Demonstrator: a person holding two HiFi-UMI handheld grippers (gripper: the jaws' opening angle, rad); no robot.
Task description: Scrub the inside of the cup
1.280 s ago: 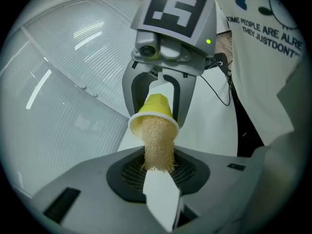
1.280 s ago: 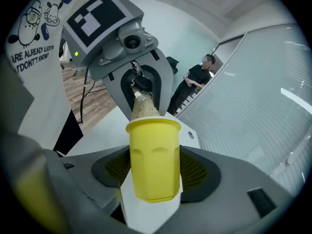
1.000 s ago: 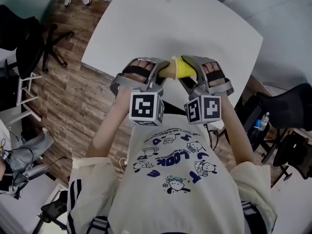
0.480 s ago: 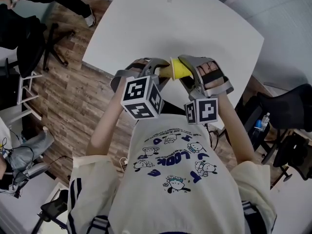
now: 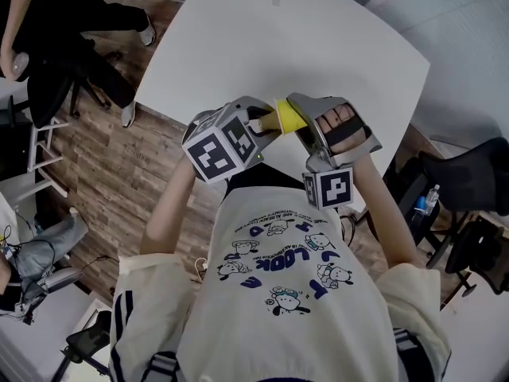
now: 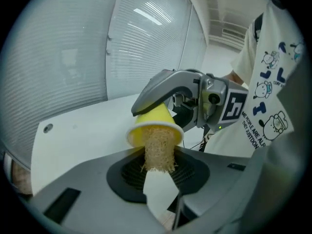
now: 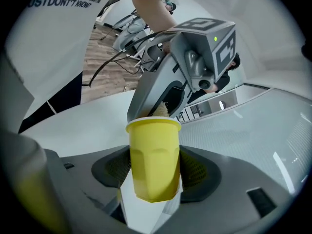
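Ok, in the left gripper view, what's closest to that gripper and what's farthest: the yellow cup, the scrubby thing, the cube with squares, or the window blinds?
1. Scrubber, in the middle, right between the jaws.
2. Yellow cup, just past it, its mouth around the bristly end.
3. Marker cube, right of the cup, farther back.
4. Window blinds, upper left, far behind everything.

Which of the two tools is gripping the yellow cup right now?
The right tool: its jaws clamp the yellow plastic cup by its body. The left tool instead holds the tan fibrous scrubber, pushed into the cup's mouth.
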